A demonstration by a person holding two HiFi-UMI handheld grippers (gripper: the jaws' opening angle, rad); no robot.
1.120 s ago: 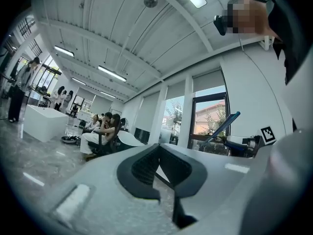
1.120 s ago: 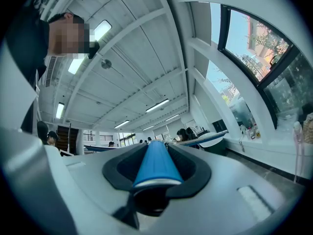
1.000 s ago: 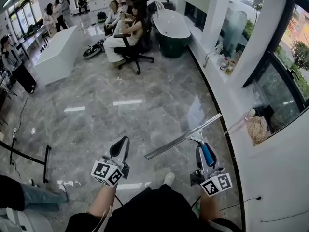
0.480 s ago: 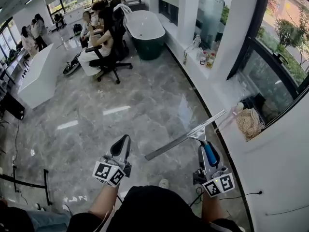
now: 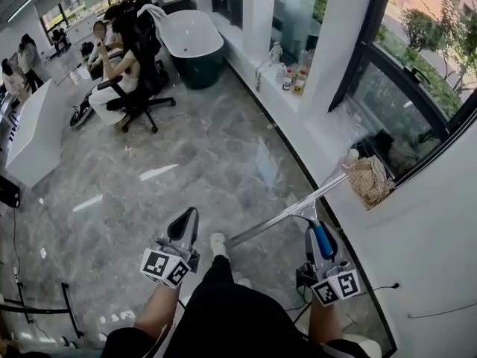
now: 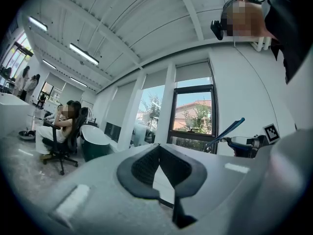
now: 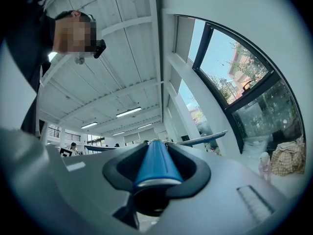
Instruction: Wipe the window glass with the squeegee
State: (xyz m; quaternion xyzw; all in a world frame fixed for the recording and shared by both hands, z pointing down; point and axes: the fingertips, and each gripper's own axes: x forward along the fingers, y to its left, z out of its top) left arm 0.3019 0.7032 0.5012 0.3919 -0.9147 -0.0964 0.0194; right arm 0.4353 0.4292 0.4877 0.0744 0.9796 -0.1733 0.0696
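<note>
Clearly the wiping has not begun; this looks like the approach step. The right gripper (image 5: 317, 233) is clamped on the blue handle (image 5: 322, 239) of the squeegee (image 5: 287, 216). The right gripper view shows that handle filling the space between the jaws. The squeegee's long blade slants from the near left toward the far right. Its far tip is close to the sill (image 5: 335, 136) but well apart from the window glass (image 5: 399, 114). The left gripper (image 5: 186, 221) hangs at the near left, its jaws together at the tips with nothing between them.

The next move, as I judge it, calls for raising the blade, turning its rubber edge flat against the pane near the top, and pressing evenly before any stroke. The things on the sill sit just under that pane, so the stroke would need to stop short of them.

Counted:
- one squeegee
- two grippers
- one dark-framed pane straight ahead on the right
- one pale bottle (image 5: 350, 157) on the sill
- one tan bundle (image 5: 370, 179) beside the bottle, possibly a cloth or a woven bag; the view is too coarse to say
- a small cluster of bottles (image 5: 292, 77) farther along the sill, too small to number
- one bathtub (image 5: 186, 36) at the far left
</note>
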